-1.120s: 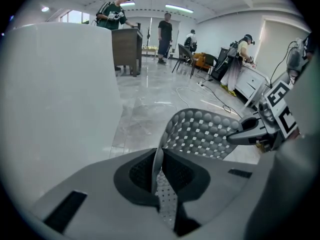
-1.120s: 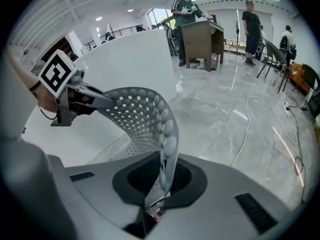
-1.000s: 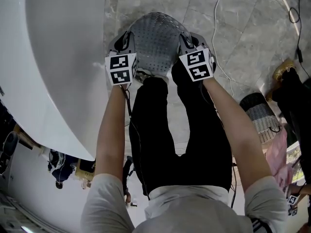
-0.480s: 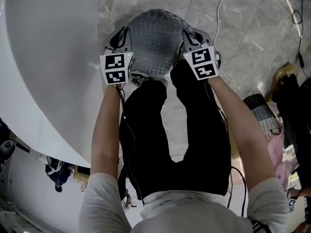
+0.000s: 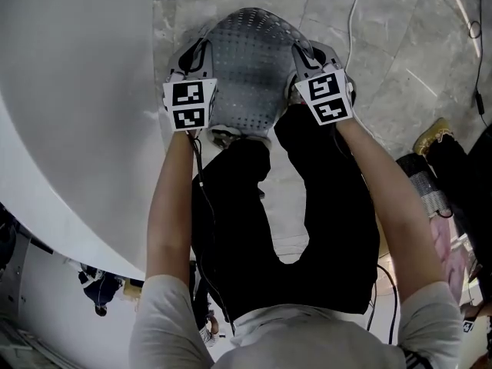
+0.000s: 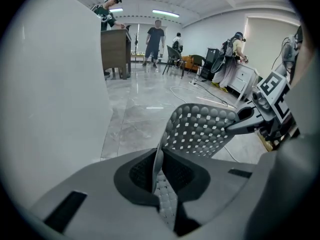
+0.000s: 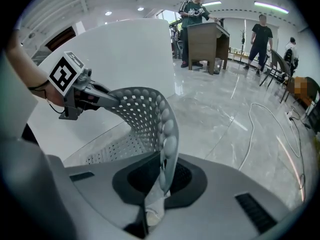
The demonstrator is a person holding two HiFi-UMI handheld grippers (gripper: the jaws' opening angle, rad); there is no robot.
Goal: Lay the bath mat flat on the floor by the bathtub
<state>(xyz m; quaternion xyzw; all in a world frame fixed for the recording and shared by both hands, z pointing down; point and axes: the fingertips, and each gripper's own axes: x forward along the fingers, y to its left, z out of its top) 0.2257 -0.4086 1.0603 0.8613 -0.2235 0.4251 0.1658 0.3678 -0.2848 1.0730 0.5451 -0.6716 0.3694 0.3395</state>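
Observation:
A grey perforated bath mat (image 5: 250, 64) hangs in the air between my two grippers, bowed upward in the middle. My left gripper (image 5: 198, 58) is shut on the mat's left edge (image 6: 159, 176), right beside the white bathtub (image 5: 69, 106). My right gripper (image 5: 307, 54) is shut on the mat's right edge (image 7: 162, 156). In the left gripper view the mat (image 6: 200, 129) arches across to the right gripper (image 6: 270, 106). In the right gripper view the mat (image 7: 142, 111) runs over to the left gripper (image 7: 75, 91).
Grey marble floor (image 5: 384, 60) lies under and beyond the mat. A white cable (image 5: 350, 21) trails across it at the right. A rolled striped item (image 5: 427, 187) and a person's foot (image 5: 434, 137) sit at the right edge. People and a wooden desk (image 6: 116, 49) stand far off.
Both grippers have carried the mat slightly further forward and to the right. The grips on the mat have not changed.

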